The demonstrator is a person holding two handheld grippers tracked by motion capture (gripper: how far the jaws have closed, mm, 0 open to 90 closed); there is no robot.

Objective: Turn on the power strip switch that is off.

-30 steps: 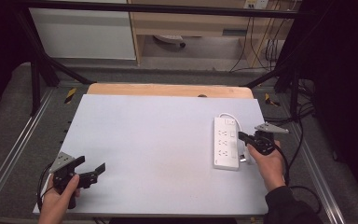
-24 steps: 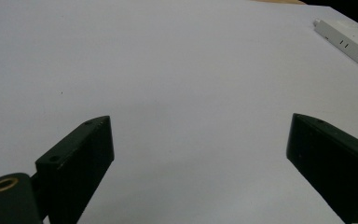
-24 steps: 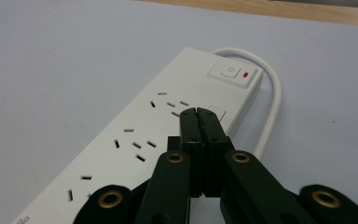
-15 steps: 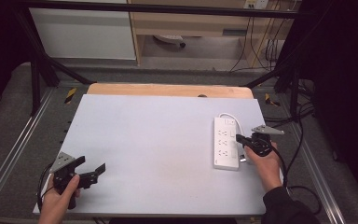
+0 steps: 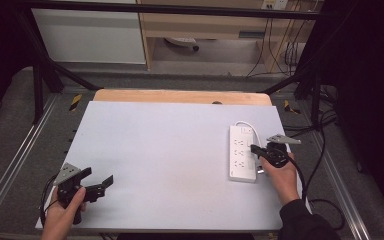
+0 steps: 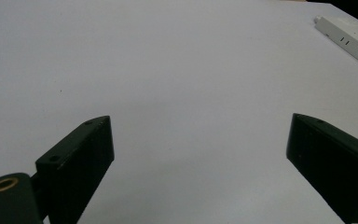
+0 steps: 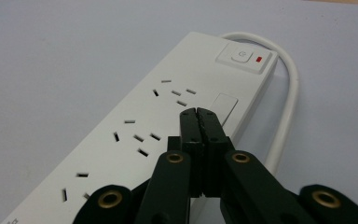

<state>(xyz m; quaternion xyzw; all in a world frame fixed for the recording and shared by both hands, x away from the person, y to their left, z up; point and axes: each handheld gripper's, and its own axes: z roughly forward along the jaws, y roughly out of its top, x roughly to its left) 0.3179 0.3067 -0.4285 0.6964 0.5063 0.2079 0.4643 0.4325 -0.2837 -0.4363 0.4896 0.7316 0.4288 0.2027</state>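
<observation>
1. A white power strip (image 5: pixel 242 153) lies flat at the right of the pale table (image 5: pixel 170 155) in the high view, its long side running up and down the frame, its white cord (image 5: pixel 245 124) looping off its upper end.
2. The right gripper (image 5: pixel 258 149) sits just right of the strip's middle, its tips over the strip's right edge. One second ago it was lower and further right, level with the strip's lower half; it has since slid up and left.
3. In the right gripper view its two black jaws are pressed flat together with nothing between them, tips (image 7: pixel 199 113) over the strip's top face (image 7: pixel 135 140) beside a blank white square (image 7: pixel 225 108). Whether they touch the surface cannot be told.
4. At the upper right of that view the strip's switch (image 7: pixel 241 58) shows a small red mark (image 7: pixel 259 59), and the cord (image 7: pixel 286 100) curves down the right side.
5. The left gripper (image 5: pixel 102 184) is at the lower left of the high view, held in the left hand (image 5: pixel 65 212), matching its place in the earlier frames.
6. In the left gripper view its jaws stand wide apart over bare table (image 6: pixel 182 93), holding nothing; the strip's end (image 6: pixel 349 39) shows at the upper right.
</observation>
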